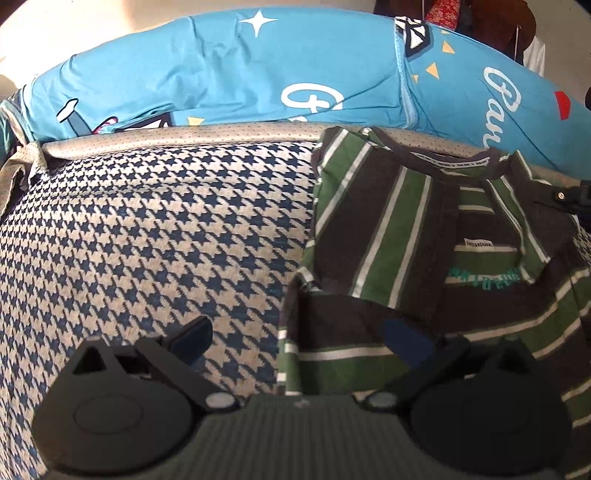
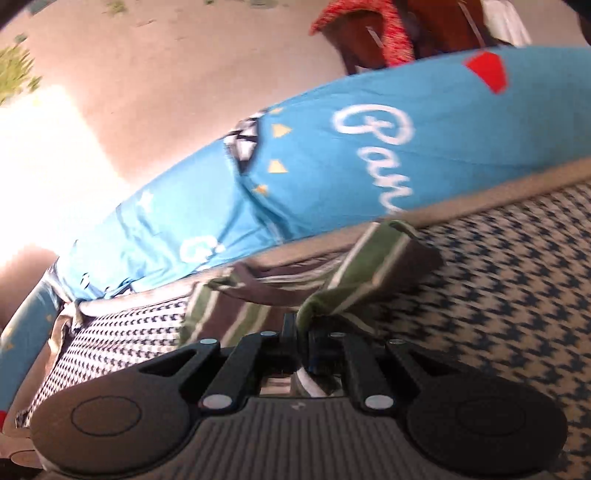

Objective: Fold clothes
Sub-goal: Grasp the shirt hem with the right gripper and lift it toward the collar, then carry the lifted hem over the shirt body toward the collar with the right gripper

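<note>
A green, dark grey and white striped T-shirt lies partly folded on the houndstooth surface, collar toward the back. My left gripper hovers open over the shirt's left edge, one finger above the bare cover, the other above the shirt. In the right wrist view my right gripper is shut on a bunched fold of the striped T-shirt, lifting it off the houndstooth surface. The other gripper's black tip shows at the shirt's right shoulder.
A long blue printed pillow lies along the back edge behind a grey piping rim. In the right wrist view the blue pillow sits beyond the shirt. Red cloth and brown furniture stand behind it.
</note>
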The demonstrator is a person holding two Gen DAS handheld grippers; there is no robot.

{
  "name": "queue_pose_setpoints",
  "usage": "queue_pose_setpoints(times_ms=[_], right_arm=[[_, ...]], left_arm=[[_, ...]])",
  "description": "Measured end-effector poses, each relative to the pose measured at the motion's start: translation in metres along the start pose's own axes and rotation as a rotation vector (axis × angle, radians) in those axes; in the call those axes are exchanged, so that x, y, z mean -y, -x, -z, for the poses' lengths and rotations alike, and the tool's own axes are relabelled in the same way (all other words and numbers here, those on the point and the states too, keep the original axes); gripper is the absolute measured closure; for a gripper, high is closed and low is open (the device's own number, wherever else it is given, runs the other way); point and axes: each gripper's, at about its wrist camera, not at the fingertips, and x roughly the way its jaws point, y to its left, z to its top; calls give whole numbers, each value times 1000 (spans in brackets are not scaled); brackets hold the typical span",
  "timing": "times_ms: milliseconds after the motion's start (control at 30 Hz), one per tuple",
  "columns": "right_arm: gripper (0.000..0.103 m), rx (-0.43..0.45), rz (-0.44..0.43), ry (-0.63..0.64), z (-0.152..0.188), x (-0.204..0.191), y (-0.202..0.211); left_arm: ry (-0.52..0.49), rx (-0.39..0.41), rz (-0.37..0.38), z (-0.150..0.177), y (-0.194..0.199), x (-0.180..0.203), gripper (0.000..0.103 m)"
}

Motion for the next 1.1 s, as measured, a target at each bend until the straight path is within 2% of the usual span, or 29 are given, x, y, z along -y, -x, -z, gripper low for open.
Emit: queue_pose_setpoints(times_ms=[233,433,700,767,867,1067,1100], right_arm=[[95,-15,-62,229,24,-76,-31],[95,-76,-87,296,57,-121,-69],[95,-54,-86,327,64,-138,-81],[95,-39,-114,347,64,-143,-78],[92,-64,-123,350,71,-145,-87],[86,-180,-121,327,84,-137,-106],[79,-178,-128,320,81,-137,-103]], left_arm=[[53,-8,-12,3,8,-28,0],[82,-7,-37,7,15,-55,0],[163,-28,7,10,21,-84,0],[168,-24,14,9,22,-86,0],[160,-23,10,9,21,-85,0],[151,-30,9,9,19,-82,0],[153,-30,9,9,19,-82,0]])
